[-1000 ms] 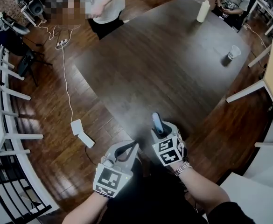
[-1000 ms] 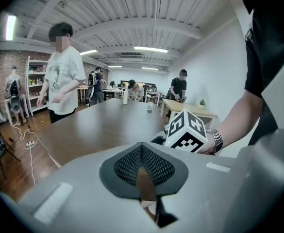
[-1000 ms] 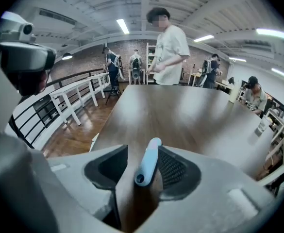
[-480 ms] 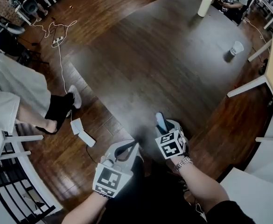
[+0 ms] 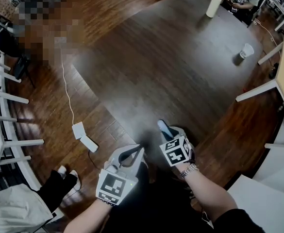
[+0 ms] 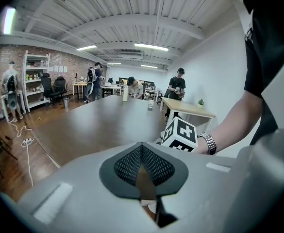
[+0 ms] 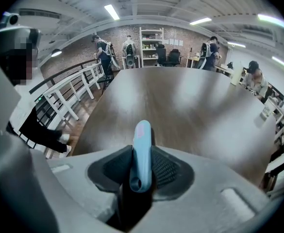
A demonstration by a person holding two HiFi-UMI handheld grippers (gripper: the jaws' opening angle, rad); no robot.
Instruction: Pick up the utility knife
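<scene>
Right gripper [image 5: 166, 131]: jaws have just been closing and clamp the light-blue utility knife [image 7: 142, 140] between the pads, at the near edge of the dark table [image 5: 171, 62]. Left gripper [image 6: 142, 149]: jaws pinched together on nothing, just beside the right one.

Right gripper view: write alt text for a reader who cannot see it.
A light blue utility knife sits clamped between the right gripper's jaws, which have just been closing on it. Beyond it stretches a long dark table, with white railings at left.
</scene>
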